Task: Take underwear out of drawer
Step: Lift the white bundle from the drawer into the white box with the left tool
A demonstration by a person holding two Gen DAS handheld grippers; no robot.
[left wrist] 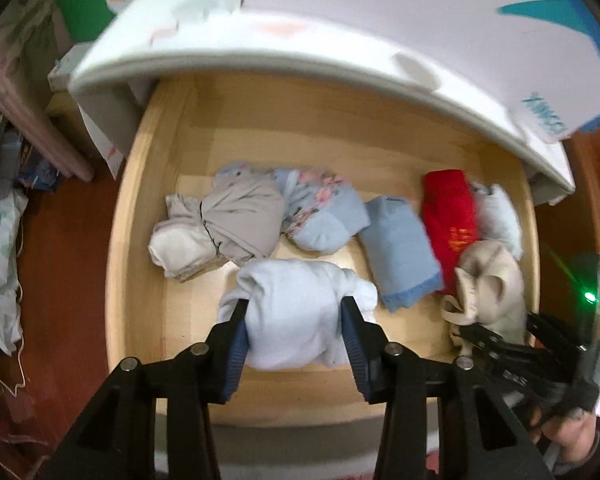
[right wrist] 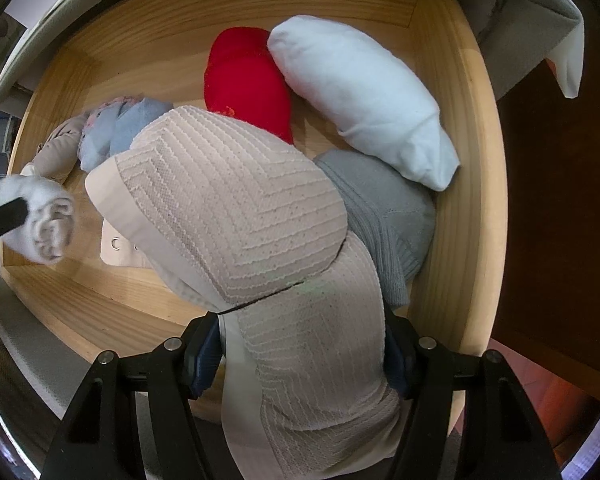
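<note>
The wooden drawer (left wrist: 140,240) stands pulled out with several rolled garments inside. My left gripper (left wrist: 296,308) is shut on a pale blue-white rolled underwear (left wrist: 292,280), which hangs a little above the drawer floor near the front; the same roll (right wrist: 44,220) shows at the left edge of the right wrist view. My right gripper (right wrist: 302,344) is shut on a beige textured undergarment (right wrist: 228,200) over the drawer's right end; it also shows as a beige bundle (left wrist: 496,280) in the left wrist view.
In the drawer lie a grey-beige roll (left wrist: 236,220), a floral blue roll (left wrist: 320,212), a folded blue piece (left wrist: 400,248), a red roll (left wrist: 448,216), a white roll (right wrist: 360,96) and a grey knit (right wrist: 384,216). A white patterned top (left wrist: 300,40) overhangs the drawer's back. Cloth clutter (left wrist: 0,240) lies left.
</note>
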